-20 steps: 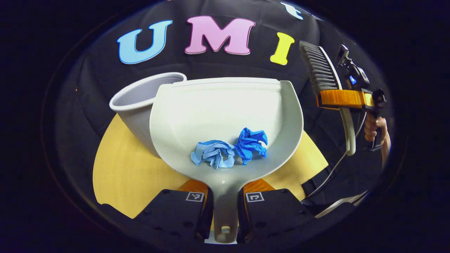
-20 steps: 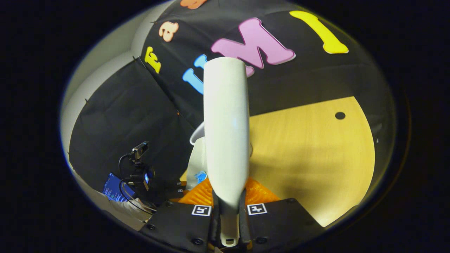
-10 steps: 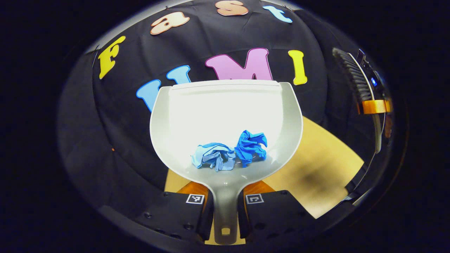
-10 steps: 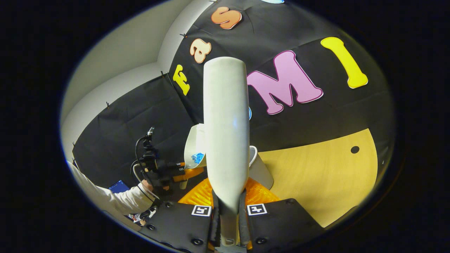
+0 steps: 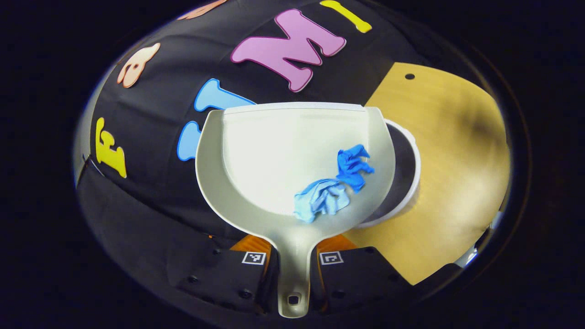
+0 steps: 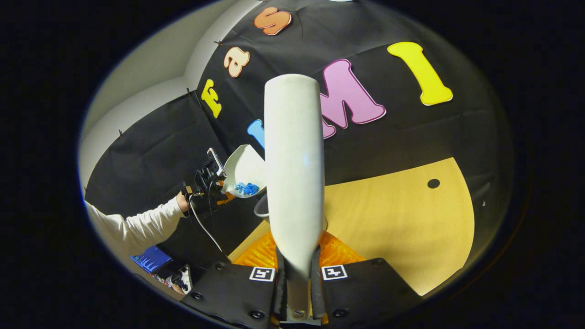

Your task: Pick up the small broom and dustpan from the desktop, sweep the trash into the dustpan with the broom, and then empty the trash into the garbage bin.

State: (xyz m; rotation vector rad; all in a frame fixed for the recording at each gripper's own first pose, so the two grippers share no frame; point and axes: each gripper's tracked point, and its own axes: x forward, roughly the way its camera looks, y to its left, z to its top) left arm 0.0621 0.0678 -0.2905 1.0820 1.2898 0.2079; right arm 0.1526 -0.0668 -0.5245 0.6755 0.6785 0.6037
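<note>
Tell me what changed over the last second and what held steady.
The dustpan was rolled toward the garbage bin, and both blue paper wads slid to its lower right edge, still inside. The left gripper stayed clamped on the dustpan handle, the right gripper on the broom.

Two blue paper wads, one dustpan

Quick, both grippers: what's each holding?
Left gripper: shut on the white plastic dustpan's handle.
Right gripper: shut on the white broom's handle.
</note>
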